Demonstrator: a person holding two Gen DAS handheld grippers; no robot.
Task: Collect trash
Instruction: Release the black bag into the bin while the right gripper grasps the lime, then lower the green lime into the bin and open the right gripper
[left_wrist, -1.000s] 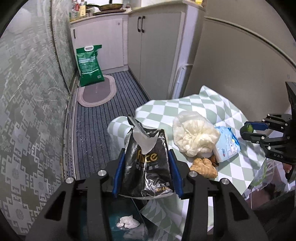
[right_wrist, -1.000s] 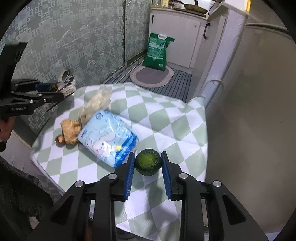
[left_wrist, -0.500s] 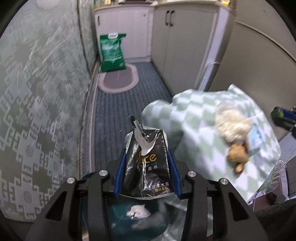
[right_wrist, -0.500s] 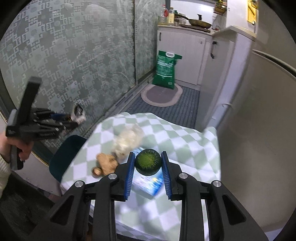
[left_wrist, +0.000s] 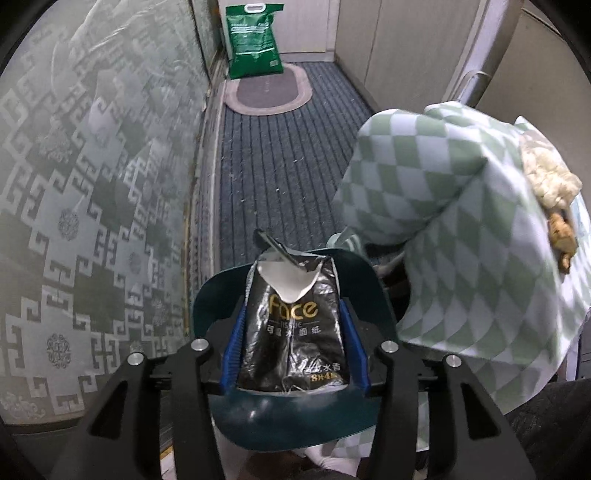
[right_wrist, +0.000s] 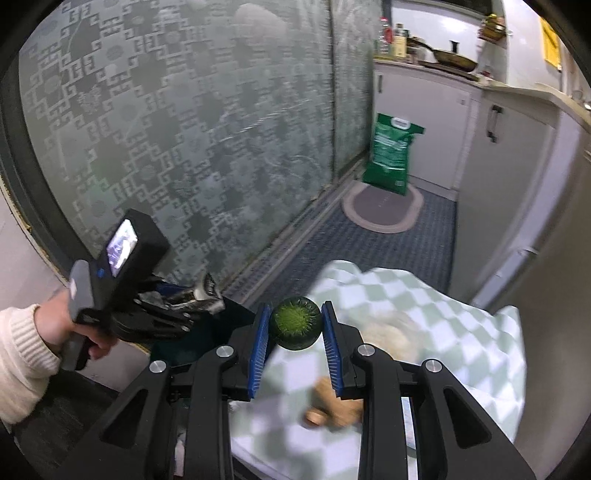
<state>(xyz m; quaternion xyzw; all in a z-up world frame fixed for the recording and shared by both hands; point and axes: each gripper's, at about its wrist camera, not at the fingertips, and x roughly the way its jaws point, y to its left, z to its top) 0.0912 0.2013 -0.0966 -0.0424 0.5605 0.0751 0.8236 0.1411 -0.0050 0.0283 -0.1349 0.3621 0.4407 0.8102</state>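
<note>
My left gripper is shut on a black, torn tissue wrapper and holds it right over the dark teal trash bin on the floor by the table. My right gripper is shut on a round green fruit and holds it above the table's left edge, close to the bin. The left gripper with the wrapper also shows in the right wrist view, to the left. A cream plastic bag and a brown ginger piece lie on the checked cloth.
A patterned glass wall runs along the left. A green sack and an oval mat lie at the far end of the striped floor. White cabinets stand on the right.
Both grippers rose from the table and swung left. The left one now holds the wrapper over the bin. The right one carried the green fruit off the cloth toward the bin.
</note>
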